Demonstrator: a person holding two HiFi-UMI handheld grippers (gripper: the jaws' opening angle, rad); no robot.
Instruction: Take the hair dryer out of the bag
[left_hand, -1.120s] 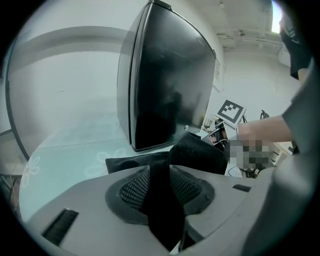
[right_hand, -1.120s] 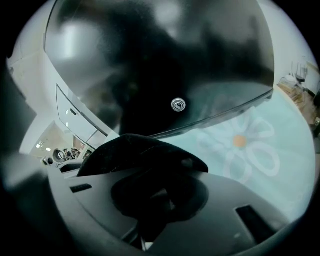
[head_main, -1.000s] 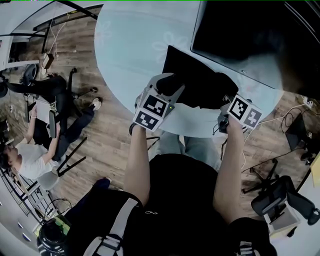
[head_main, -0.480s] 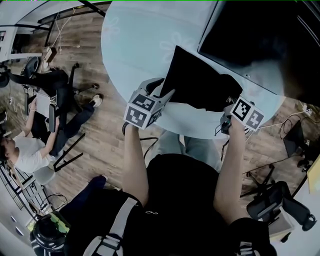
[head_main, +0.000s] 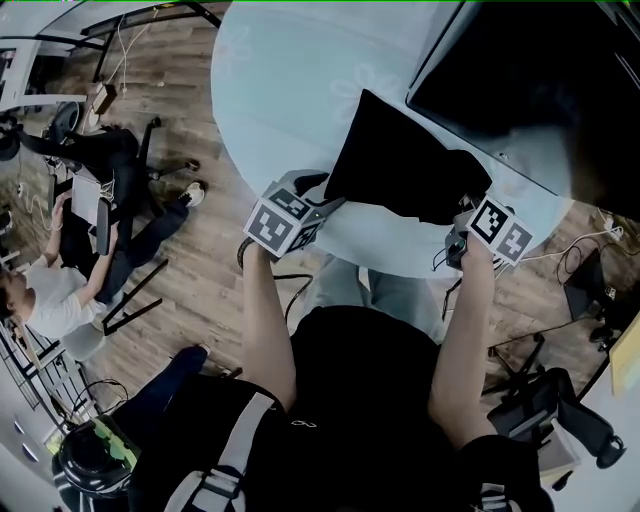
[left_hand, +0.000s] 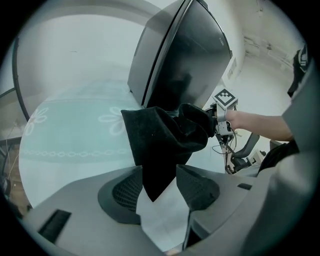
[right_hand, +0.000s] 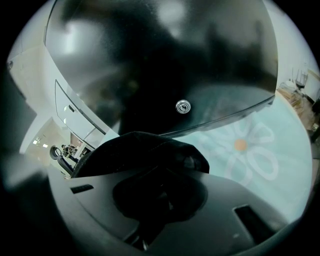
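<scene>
Spreading to full width, the left gripper (left_hand: 160, 186) has just been opening its jaws, and a pointed corner of the soft black cloth bag (left_hand: 167, 137) hangs loose between its grid-textured pads. The right gripper (right_hand: 159, 200) has just been closing and pinches the bag's bunched far end. The bag slumps near the edge of the round pale-blue table (left_hand: 70, 130), beside a glossy dark screen (left_hand: 192, 65). The hair dryer is out of sight.

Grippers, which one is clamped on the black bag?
The right gripper: its jaws, just closing, pinch the bag. The left gripper's jaws, just opened, stand apart around a corner.
</scene>
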